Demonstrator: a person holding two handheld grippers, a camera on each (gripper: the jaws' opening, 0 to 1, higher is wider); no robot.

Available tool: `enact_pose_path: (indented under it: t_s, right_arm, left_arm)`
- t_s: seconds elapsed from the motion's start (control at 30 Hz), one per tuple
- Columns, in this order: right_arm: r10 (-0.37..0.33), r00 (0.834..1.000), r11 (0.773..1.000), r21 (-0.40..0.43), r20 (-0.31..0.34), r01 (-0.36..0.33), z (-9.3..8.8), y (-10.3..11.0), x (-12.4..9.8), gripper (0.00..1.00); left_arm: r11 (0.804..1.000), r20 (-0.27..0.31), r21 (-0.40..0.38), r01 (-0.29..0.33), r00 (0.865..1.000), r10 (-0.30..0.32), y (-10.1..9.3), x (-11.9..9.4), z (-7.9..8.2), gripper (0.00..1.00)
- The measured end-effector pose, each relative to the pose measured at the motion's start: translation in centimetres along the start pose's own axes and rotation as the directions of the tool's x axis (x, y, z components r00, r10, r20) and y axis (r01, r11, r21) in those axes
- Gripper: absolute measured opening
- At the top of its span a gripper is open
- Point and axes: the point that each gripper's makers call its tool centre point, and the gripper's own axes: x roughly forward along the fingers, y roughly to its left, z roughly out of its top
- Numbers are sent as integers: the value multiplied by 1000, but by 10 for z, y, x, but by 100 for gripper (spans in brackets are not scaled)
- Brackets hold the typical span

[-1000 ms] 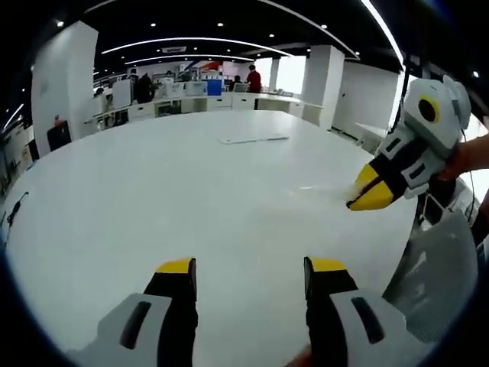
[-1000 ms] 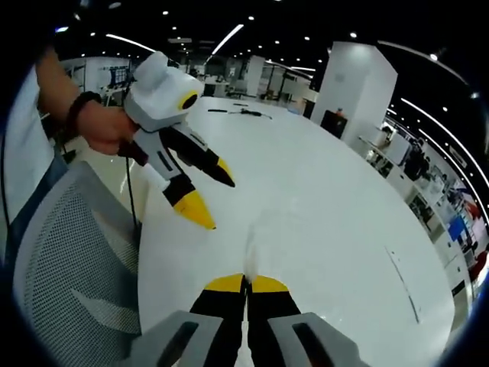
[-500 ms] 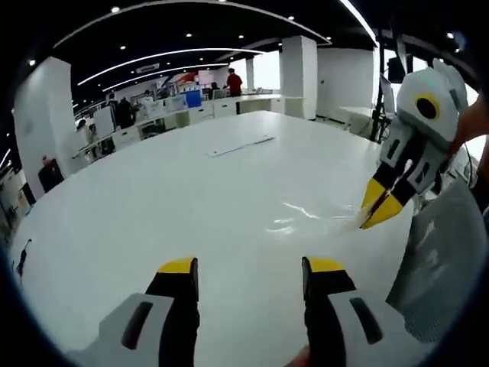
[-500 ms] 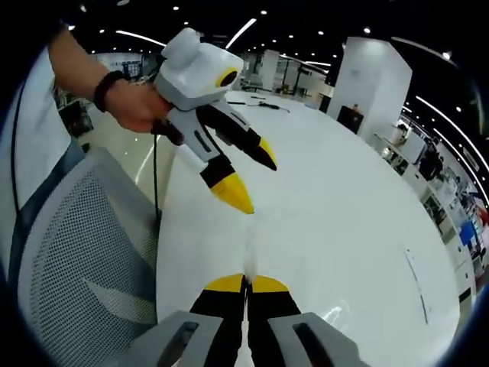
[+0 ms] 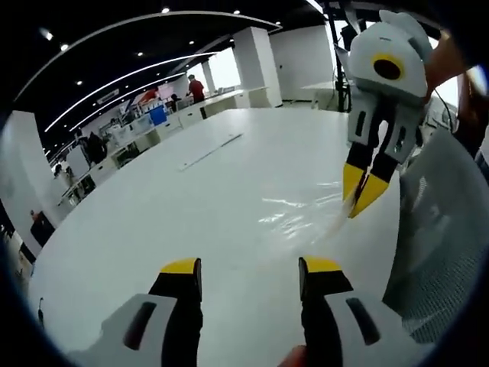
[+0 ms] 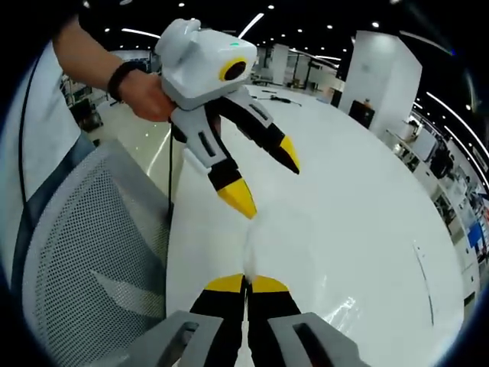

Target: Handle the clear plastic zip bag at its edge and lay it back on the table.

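On the white worktop (image 5: 153,222) your clear zip bag (image 5: 302,218) lies mostly flat, one edge pinched in your right hand-held gripper (image 5: 359,200), jaws closed on it. Your left hand-held gripper (image 5: 248,267) hovers wide apart, empty. Next, I judge, lower and release. Since a second ago, you've swung the right one more upright.

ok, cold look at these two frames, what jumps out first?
The yellow-tipped right claw, shut on the edge of the clear bag, which lies glinting on the big white table. In the right gripper view, the left claw hangs open above the table, held in a hand with a dark wristband. A grey mesh chair stands at the table's edge.
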Motion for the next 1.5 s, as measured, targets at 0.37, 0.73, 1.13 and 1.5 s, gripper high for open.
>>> enact_pose_path:
  t_s: [0.37, 0.73, 1.13, 1.5]
  right_arm:
    - [17, 1000, 1000, -17, -1, -17, 3, 2, 1, 0]
    - [7, 1000, 1000, -18, 2, -7, 6, -4, -1, 0]
    - [-66, 998, 998, -12, -16, 66, -1, -19, 0, 0]
    - [-131, 991, 990, -53, -13, 130, 9, -25, -2, 7]
  left_arm:
    - [998, 16, 32, 44, 999, -45, -5, 6, -2, 32]
    - [993, 11, 69, 97, 995, -98, -15, 12, -6, 9]
    - [992, -11, 57, 113, 994, -113, -23, 10, -9, 0]
    - [984, -24, 118, 130, 991, -128, -31, 14, 4, 0]
